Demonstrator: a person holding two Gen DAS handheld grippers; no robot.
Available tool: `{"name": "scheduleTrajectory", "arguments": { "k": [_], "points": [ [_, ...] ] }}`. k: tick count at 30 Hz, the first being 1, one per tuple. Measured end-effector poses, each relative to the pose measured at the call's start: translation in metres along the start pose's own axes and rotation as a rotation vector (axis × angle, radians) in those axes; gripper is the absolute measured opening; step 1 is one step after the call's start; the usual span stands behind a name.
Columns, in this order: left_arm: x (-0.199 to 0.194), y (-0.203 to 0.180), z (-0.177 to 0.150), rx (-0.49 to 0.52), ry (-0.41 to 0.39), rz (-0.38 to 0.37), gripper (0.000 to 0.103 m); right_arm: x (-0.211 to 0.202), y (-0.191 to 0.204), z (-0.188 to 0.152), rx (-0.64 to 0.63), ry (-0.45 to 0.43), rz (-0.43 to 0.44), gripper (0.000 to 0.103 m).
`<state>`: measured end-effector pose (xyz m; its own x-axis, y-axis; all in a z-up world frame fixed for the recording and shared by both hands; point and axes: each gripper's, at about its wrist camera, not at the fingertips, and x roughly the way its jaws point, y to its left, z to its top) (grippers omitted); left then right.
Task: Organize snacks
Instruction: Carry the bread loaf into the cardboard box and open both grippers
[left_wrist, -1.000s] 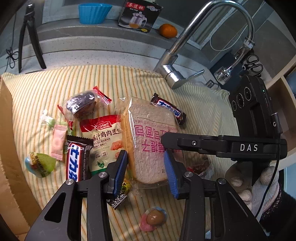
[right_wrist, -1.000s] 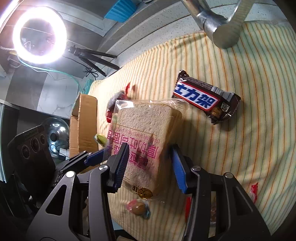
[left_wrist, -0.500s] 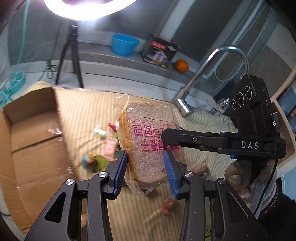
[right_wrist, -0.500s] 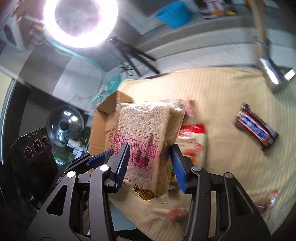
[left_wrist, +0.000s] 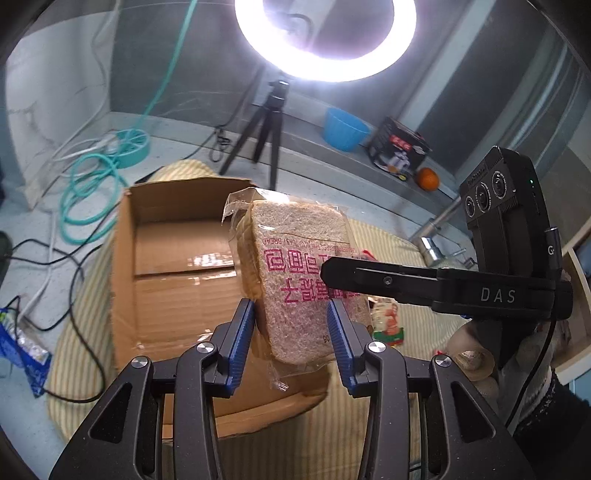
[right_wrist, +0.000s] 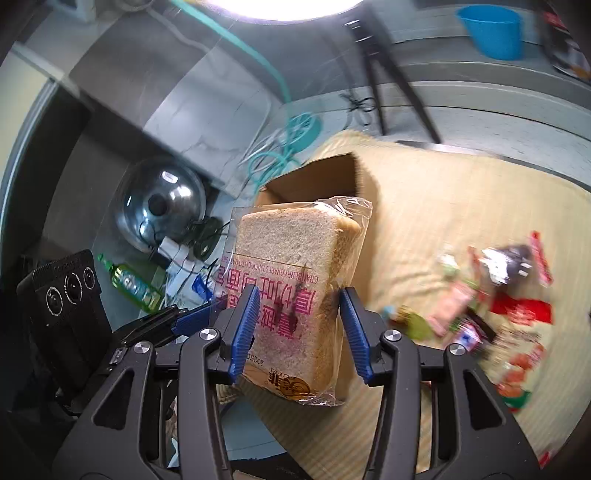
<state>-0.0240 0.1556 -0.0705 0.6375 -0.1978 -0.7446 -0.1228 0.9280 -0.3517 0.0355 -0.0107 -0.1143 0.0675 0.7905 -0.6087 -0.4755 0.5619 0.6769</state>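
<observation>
- Right now you have the bag of toast bread (left_wrist: 299, 280) up in the air, pinched from both sides by your two grippers.
- Your left gripper (left_wrist: 291, 339) has its blue pads pressed against the lower part of the loaf; the bag's loose plastic hangs below them.
- Your right gripper (right_wrist: 297, 332) clamps the same loaf (right_wrist: 295, 288) near its lower edge, and in the left wrist view one of its black fingers crosses the printed face of the bag.
- Your gloved right hand (left_wrist: 476, 354) wraps the handle under the right gripper's camera block.
- Behind the bread, from the left wrist view, the open cardboard box (left_wrist: 177, 266) sits on the striped yellow cloth (left_wrist: 413, 325), its taped floor showing.
- Over on the cloth, in the right wrist view, the remaining snacks (right_wrist: 491, 295) lie scattered well apart from the box, too blurred to name one by one.
- Farther back you can see the ring light (left_wrist: 325, 40) on its tripod, a blue bowl (left_wrist: 345, 129), a printed black carton (left_wrist: 399, 151) and an orange (left_wrist: 427, 179) on the ledge.
</observation>
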Motion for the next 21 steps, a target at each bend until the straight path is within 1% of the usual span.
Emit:
{"name": "scheduleTrajectory", "arguments": {
  "k": [7,9,10,11,13,14,21],
  "points": [
    [-0.009,0.025,-0.006,-0.042,-0.014,0.046,0.039,0.034,0.023,0.007,-0.048,0.046,0.016,0.049],
    [-0.012,0.030,-0.008,-0.046,-0.024,0.076,0.039,0.040,0.028,0.007,-0.073,0.054,0.005,0.049],
    [-0.014,0.031,-0.009,-0.046,-0.032,0.096,0.039,0.042,0.030,0.008,-0.081,0.048,-0.014,0.049],
    [-0.016,0.033,-0.009,-0.046,-0.036,0.106,0.039,0.044,0.031,0.008,-0.091,0.041,-0.034,0.050],
    [-0.020,0.036,-0.009,-0.056,-0.046,0.124,0.039,0.044,0.033,0.009,-0.095,0.027,-0.049,0.063],
    [-0.021,0.037,-0.009,-0.060,-0.047,0.124,0.039,0.042,0.033,0.009,-0.093,0.021,-0.047,0.065],
    [-0.021,0.030,-0.009,-0.059,-0.054,0.111,0.039,0.023,0.030,0.004,-0.100,0.004,-0.062,0.066]
  ]
}}
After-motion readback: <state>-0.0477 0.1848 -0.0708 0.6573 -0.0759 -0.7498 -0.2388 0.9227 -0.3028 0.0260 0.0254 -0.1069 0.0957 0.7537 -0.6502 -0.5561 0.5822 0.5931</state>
